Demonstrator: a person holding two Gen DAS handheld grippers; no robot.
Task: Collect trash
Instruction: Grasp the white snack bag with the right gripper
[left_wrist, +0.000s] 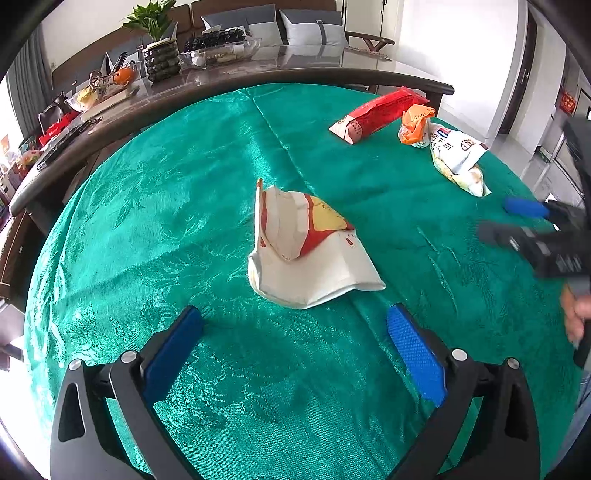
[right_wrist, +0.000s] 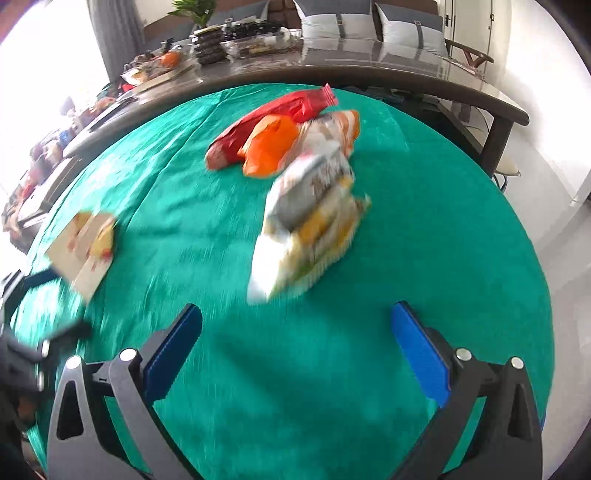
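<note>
Four wrappers lie on the green cloth (left_wrist: 184, 221) covering the counter, its far edge butting against a dark wood table (left_wrist: 258, 79) loaded with clutter. Wide bare cloth on the left half and in front of both grippers.

White-and-red paper bag (left_wrist: 310, 247) sits mid-counter, crumpled, just ahead of the left gripper (left_wrist: 295, 347); one corner stands up, long axis running near-to-far, flat end toward the camera. Left jaws open wide, holding nothing.

White-yellow snack bag (right_wrist: 314, 221), blurred in the right wrist view, lies just ahead of the right gripper (right_wrist: 297, 343), long axis near-to-far and tilted right at the far end. Right jaws open, holding nothing.

Red packet (left_wrist: 380, 112) sits near the far right edge, long axis diagonal, sealed end pointing away and right. Orange wrapper (left_wrist: 415, 123) is crumpled, just beside the red packet and touching the snack bag's far end.

Right edge of the cloth drops to pale floor (right_wrist: 535, 155). Right gripper's body enters the left wrist view at the right side.
</note>
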